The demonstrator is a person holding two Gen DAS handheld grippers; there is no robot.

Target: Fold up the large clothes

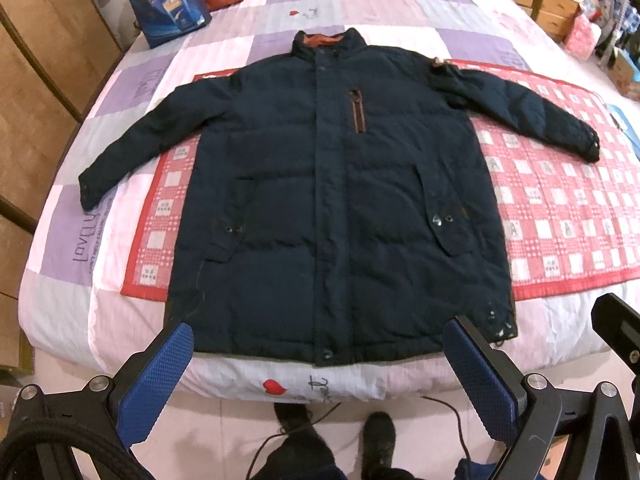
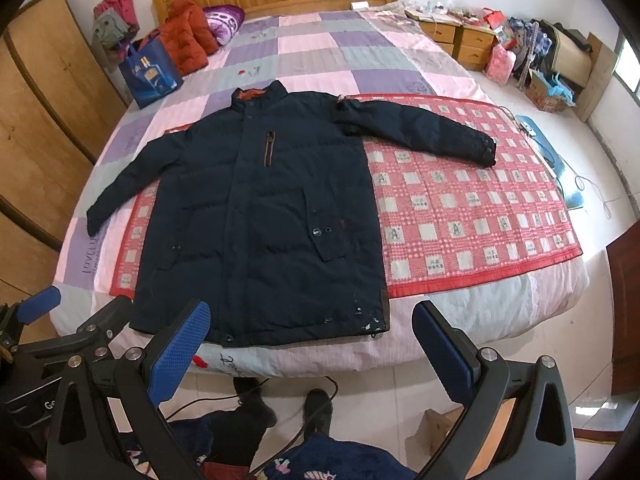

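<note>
A large dark navy padded jacket [image 1: 332,200] lies flat, front up, on the bed, collar far, both sleeves spread out to the sides. It also shows in the right wrist view [image 2: 256,216]. My left gripper [image 1: 320,340] is open and empty, held above the floor just short of the jacket's hem. My right gripper [image 2: 312,320] is open and empty, also in front of the bed's near edge, by the hem's right corner. The left gripper's fingers [image 2: 44,304] show at the left edge of the right wrist view.
The jacket rests partly on a red checked mat [image 1: 560,200] over a pink and purple quilt [image 1: 360,4]. A blue bag [image 1: 168,4] and orange jackets [image 2: 188,36] sit at the bed's far left. Wardrobe [image 1: 36,80] on the left, bedside drawers [image 2: 464,40] far right. Feet and a cable [image 1: 304,420] below.
</note>
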